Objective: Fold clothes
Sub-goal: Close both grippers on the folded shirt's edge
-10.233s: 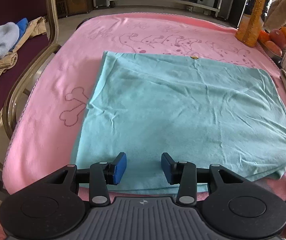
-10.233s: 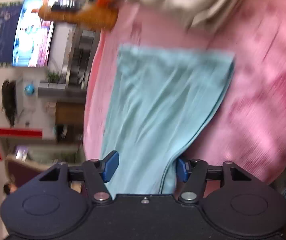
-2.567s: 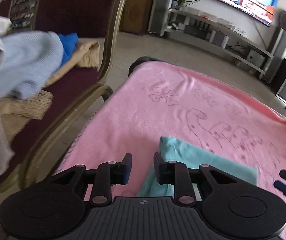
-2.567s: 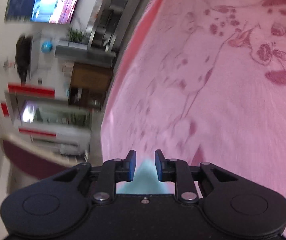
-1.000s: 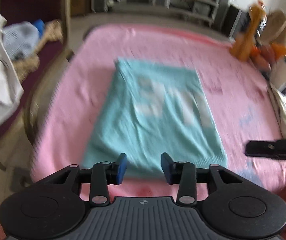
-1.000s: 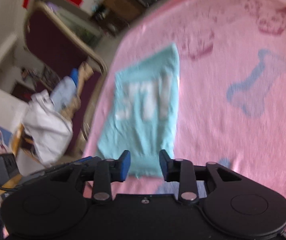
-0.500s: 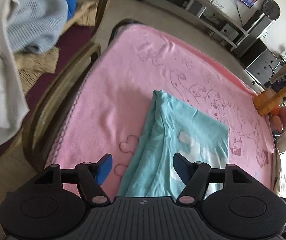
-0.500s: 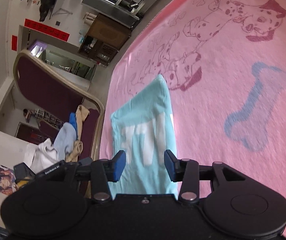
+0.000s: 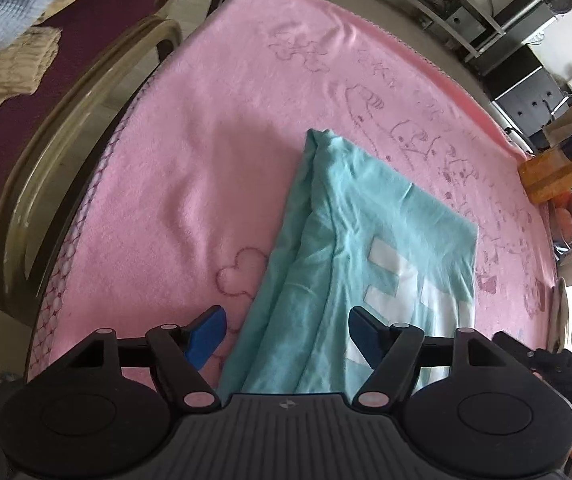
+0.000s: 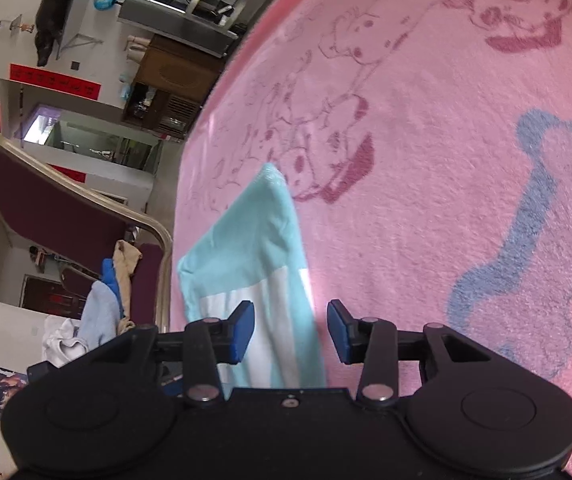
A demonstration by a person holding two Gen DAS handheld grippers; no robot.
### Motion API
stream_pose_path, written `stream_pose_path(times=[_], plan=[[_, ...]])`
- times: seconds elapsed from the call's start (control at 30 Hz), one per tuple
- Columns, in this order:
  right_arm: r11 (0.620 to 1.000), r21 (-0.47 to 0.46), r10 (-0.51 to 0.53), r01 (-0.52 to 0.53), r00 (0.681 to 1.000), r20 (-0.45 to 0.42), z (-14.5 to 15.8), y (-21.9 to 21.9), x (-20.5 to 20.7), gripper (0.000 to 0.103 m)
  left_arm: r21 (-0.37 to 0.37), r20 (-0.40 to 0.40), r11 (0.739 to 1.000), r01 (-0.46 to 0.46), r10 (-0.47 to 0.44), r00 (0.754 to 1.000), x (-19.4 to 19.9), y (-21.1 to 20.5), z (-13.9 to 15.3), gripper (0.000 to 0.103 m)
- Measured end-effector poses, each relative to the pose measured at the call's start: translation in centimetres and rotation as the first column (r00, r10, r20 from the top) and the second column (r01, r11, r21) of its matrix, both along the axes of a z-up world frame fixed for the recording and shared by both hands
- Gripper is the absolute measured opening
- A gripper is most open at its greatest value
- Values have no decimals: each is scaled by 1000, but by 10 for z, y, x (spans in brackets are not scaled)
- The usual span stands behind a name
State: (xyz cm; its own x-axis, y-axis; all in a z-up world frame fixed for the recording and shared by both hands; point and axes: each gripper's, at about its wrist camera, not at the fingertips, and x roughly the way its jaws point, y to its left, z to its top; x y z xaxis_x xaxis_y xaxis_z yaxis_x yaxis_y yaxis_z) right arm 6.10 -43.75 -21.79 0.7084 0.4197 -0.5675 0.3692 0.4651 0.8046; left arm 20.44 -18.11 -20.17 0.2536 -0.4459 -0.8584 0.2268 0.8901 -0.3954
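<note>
Teal shirt point(image 9: 366, 240) lies folded into a narrow strip on the pink blanket point(image 9: 205, 160), white print facing up, left long edge bunched in loose layers. Left gripper point(image 9: 286, 332) is spread wide over the near left end of the strip, nothing between the blue pads. Right gripper point(image 10: 290, 332) is also wide and empty, straddling the near right edge of the shirt point(image 10: 253, 248). Judging by that: we're at the regrasp before the crosswise fold. Next move calls for each gripper to drop onto its near corner, pinch all layers (the left side looks sloppy, easy to miss the bottom ply), then carry the near end toward the far end. Chair point(image 9: 85, 92) with other clothes sits off the blanket's left edge.
</note>
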Motion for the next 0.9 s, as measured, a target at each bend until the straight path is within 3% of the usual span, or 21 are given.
stream_pose_path(times=[0.33, 0.47, 0.53, 0.83, 0.9], plan=[[999, -15, 47, -46, 998, 52, -5, 12, 16, 30, -24, 43, 998, 63, -62, 997, 9, -17, -3, 66], [999, 51, -16, 12, 996, 85, -16, 9, 16, 30, -30, 70, 998, 58, -56, 996, 11, -22, -3, 63], [997, 65, -49, 43, 994, 102, -20, 11, 16, 25, -26, 87, 998, 64, -61, 994, 10, -28, -2, 62], [997, -13, -74, 76, 988, 138, -22, 23, 19, 12, -22, 138, 996, 85, -81, 987, 5, -49, -3, 63], [997, -12, -76, 78, 988, 137, -22, 22, 19, 11, 3, 156, 995, 98, -98, 983, 2, -54, -2, 58]])
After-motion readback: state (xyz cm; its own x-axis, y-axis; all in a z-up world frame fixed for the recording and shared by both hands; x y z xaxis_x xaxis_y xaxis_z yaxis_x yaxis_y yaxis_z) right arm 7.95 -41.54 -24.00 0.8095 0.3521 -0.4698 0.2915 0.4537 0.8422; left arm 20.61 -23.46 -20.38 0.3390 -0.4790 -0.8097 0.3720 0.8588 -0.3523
